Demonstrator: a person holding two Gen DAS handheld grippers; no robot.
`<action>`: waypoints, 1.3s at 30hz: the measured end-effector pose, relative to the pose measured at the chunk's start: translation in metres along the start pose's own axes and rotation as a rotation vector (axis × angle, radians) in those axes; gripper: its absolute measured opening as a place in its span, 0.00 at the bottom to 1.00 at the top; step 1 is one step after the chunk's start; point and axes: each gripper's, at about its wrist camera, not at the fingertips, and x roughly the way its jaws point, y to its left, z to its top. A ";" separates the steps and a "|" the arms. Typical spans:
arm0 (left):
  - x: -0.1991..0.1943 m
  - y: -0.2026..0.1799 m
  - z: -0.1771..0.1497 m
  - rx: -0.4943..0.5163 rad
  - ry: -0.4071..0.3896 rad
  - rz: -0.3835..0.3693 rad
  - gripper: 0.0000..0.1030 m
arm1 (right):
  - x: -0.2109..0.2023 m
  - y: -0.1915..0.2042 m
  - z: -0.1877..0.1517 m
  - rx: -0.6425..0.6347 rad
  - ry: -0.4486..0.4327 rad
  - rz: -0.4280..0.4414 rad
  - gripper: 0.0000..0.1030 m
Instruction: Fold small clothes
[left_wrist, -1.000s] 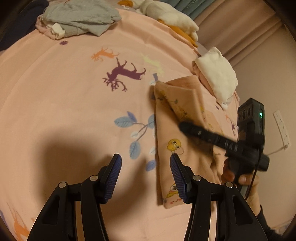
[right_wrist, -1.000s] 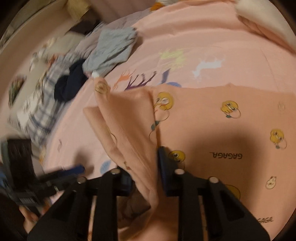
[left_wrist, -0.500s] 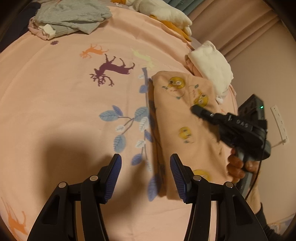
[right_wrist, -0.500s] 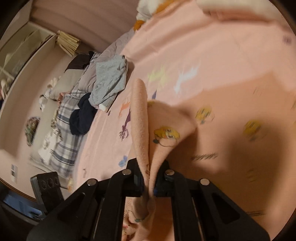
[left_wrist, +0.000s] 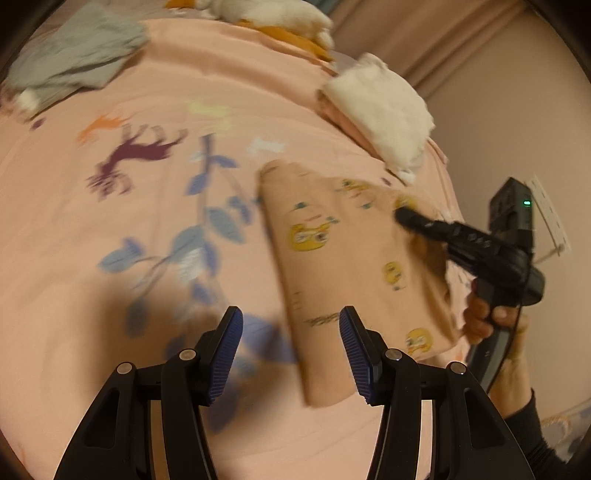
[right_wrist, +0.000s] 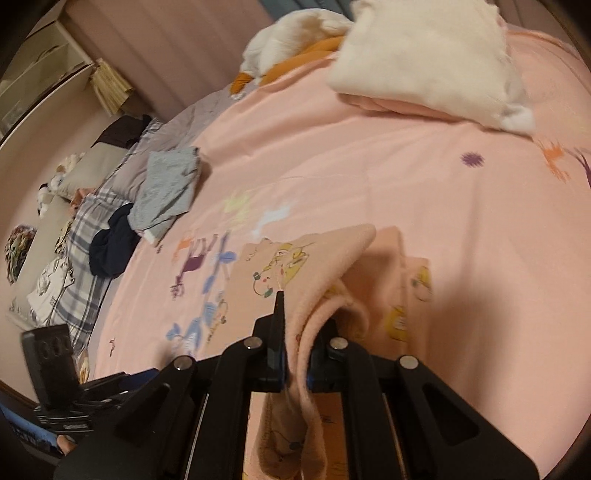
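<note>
Two claws work on one peach fleece garment printed with yellow cartoon birds (left_wrist: 354, 258), lying on the pink animal-print bedsheet (left_wrist: 110, 258). The right claw (right_wrist: 293, 363), whose jaws have just closed, is clamped on a lifted fold of it, now carried across the garment from where it was a second ago; the left claw (left_wrist: 291, 350) hangs apart and empty beside its near edge. Judged from this, one fold is nearly laid and the release is yet to come.

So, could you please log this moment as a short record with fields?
surface: pink bedsheet with animal print
garment: peach cartoon-print cloth, partly folded
right gripper: shut on a fold of the cloth
left gripper: open, empty, above the sheet beside the cloth
other laundry: white folded pile; grey garment
</note>
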 end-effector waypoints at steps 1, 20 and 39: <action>0.006 -0.009 0.003 0.020 0.006 -0.006 0.51 | 0.000 -0.007 -0.002 0.012 0.002 -0.004 0.08; 0.082 -0.065 0.008 0.278 0.127 0.090 0.51 | 0.002 -0.066 0.024 0.293 -0.141 0.291 0.34; 0.083 -0.068 -0.003 0.288 0.080 0.108 0.51 | -0.060 0.032 -0.082 -0.319 0.015 -0.022 0.15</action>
